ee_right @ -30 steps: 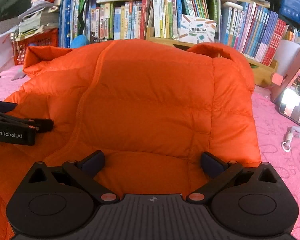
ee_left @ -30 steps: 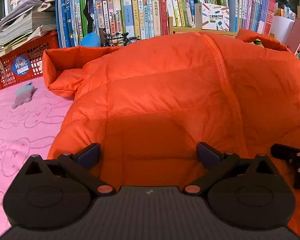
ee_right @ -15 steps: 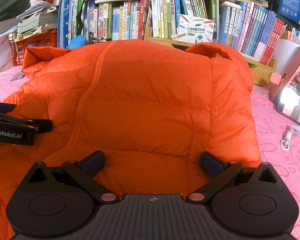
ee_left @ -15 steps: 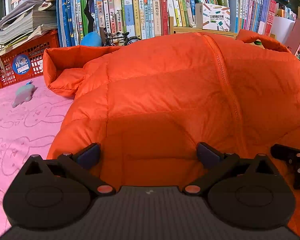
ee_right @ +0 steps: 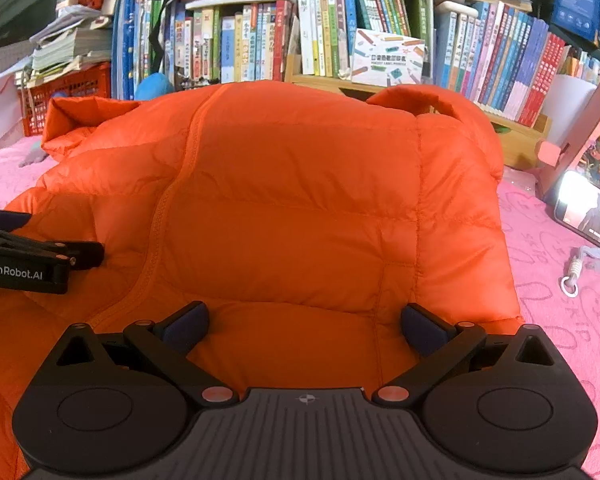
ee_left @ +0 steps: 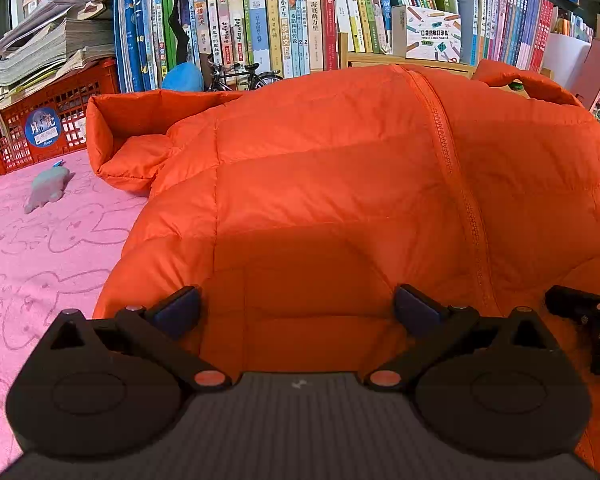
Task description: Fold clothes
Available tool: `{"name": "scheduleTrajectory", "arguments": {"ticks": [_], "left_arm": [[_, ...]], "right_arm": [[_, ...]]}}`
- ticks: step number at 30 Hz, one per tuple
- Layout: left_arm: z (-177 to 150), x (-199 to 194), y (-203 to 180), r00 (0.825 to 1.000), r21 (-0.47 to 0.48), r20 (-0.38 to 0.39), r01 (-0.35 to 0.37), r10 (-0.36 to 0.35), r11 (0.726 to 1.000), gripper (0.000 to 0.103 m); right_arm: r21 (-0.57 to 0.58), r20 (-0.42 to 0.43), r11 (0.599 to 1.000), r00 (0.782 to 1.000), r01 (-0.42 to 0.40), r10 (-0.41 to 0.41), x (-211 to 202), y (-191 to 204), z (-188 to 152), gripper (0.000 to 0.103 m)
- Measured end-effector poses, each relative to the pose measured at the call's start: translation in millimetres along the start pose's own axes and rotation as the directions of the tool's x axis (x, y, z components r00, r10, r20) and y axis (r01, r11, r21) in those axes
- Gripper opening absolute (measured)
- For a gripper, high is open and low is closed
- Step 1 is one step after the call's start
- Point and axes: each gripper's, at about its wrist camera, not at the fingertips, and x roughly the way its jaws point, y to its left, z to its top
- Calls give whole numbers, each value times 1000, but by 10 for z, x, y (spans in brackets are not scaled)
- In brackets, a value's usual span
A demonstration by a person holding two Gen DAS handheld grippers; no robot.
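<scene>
A puffy orange down jacket (ee_left: 340,184) lies spread across the pink blanket (ee_left: 40,248), zipper (ee_left: 456,176) running up its front, its collar end toward the far edge by the bookshelf (ee_left: 260,28). The left wrist view alone shows a small grey toy (ee_left: 46,190) near the blanket's far left corner; only the right shows a lit phone (ee_right: 588,212) at the right edge. The left gripper (ee_left: 298,308) and right gripper (ee_right: 306,322) both stand wide open over the jacket's near hem, gripping nothing.

quilted sheeny jacket (ee_left: 340,200), terry cloth cover (ee_left: 40,264)
</scene>
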Motion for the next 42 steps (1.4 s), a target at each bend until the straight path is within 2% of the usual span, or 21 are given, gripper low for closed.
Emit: {"name": "scheduleTrajectory", "arguments": {"ticks": [2, 3, 5, 8, 11, 15, 18, 23, 25, 27, 32, 35, 42], "left_arm": [[-8, -15, 37, 1000, -12, 3, 0, 0, 1000, 103], [-19, -39, 72, 1000, -21, 10, -13, 14, 1000, 103], [-56, -104, 167, 998, -46, 30, -57, 59, 997, 103], [-121, -222, 357, 990, -87, 54, -126, 131, 988, 103], [-111, -326, 516, 991, -134, 54, -113, 121, 985, 103], [15, -434, 587, 990, -150, 84, -99, 112, 984, 103], [109, -513, 639, 989, -163, 106, -87, 105, 983, 103], [248, -546, 778, 985, -193, 130, -84, 110, 978, 103], [288, -529, 847, 984, -201, 132, -91, 119, 975, 103], [328, -512, 916, 983, -210, 133, -99, 129, 973, 103], [429, -425, 1113, 977, -238, 120, -143, 175, 961, 103], [454, -371, 1170, 975, -253, 112, -160, 193, 954, 103], [501, -219, 1205, 977, -260, 109, -151, 185, 954, 103]], "right_arm": [[15, 9, 999, 999, 51, -51, -23, -61, -1, 103], [36, 19, 990, 991, 133, -134, -45, -130, -11, 103], [81, 29, 958, 960, 276, -279, -88, -276, -33, 103], [170, -8, 931, 945, 323, -326, -137, -573, -86, 103], [246, -44, 899, 931, 362, -362, -191, -847, -136, 103], [183, 18, 934, 949, 307, -315, -335, -733, -64, 103], [125, 88, 973, 974, 197, -208, -441, -541, 131, 103], [-4, 162, 997, 984, 73, -71, -352, -183, 452, 103], [-34, 147, 999, 989, 35, -30, -192, -53, 523, 103], [-36, 94, 999, 996, -3, 6, 21, 49, 506, 103], [-22, -11, 1000, 1000, -7, 7, 341, 158, 313, 103], [-18, -17, 1000, 1000, -11, 10, 348, 166, 323, 103], [-11, -23, 1000, 1000, -18, 18, 354, 159, 315, 103]]}}
